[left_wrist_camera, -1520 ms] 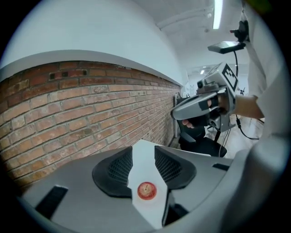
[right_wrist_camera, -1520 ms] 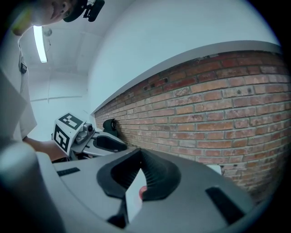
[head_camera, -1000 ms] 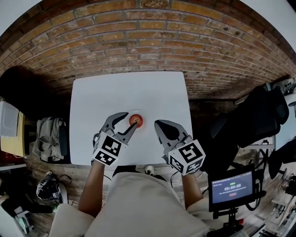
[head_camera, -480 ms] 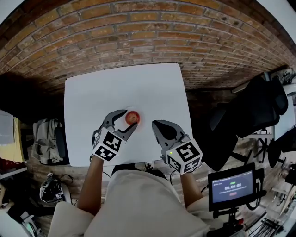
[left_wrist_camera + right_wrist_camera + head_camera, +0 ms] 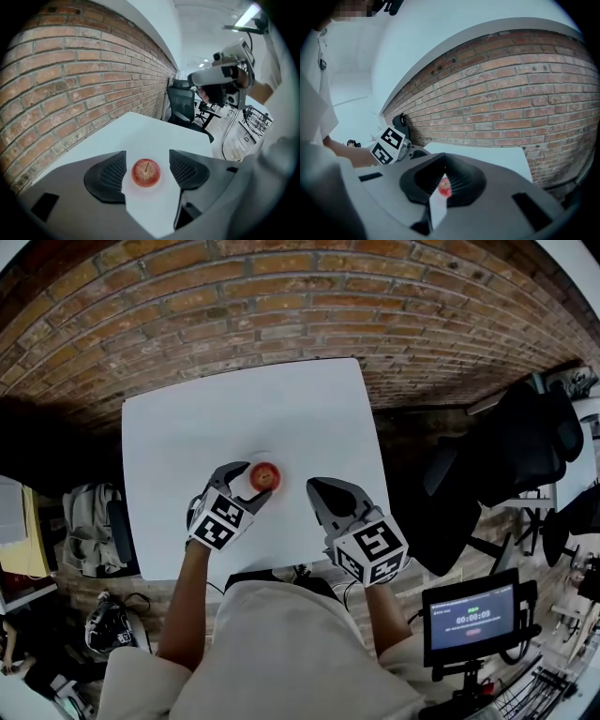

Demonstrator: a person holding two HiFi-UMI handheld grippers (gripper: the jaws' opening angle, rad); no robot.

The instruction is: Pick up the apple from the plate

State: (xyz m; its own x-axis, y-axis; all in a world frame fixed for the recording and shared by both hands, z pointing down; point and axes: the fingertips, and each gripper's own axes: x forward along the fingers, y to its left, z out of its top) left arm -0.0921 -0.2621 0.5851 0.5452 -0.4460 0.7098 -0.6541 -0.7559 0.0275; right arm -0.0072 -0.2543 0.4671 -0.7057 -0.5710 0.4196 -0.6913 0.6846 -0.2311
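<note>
A red apple (image 5: 264, 476) sits on a small white plate (image 5: 247, 485) near the front of the white table (image 5: 234, 413). My left gripper (image 5: 251, 486) is open and straddles the apple. In the left gripper view the apple (image 5: 146, 172) lies between the two pads (image 5: 111, 174) with a gap on each side. Its jaws have just been opening. My right gripper (image 5: 326, 495) hovers to the right of the plate, apart from it, jaws together with nothing held. Through the thin slit of the right gripper (image 5: 442, 161) a sliver of the apple (image 5: 446, 186) shows.
A brick wall (image 5: 281, 306) runs behind the table. A black office chair (image 5: 525, 460) stands to the right, with a small screen on a stand (image 5: 472, 617) at the lower right. Bags (image 5: 89, 526) lie on the floor to the left.
The left gripper has come down over the plate with its jaws spread wider, so the apple now lies between them. The right gripper has sunk a little.
</note>
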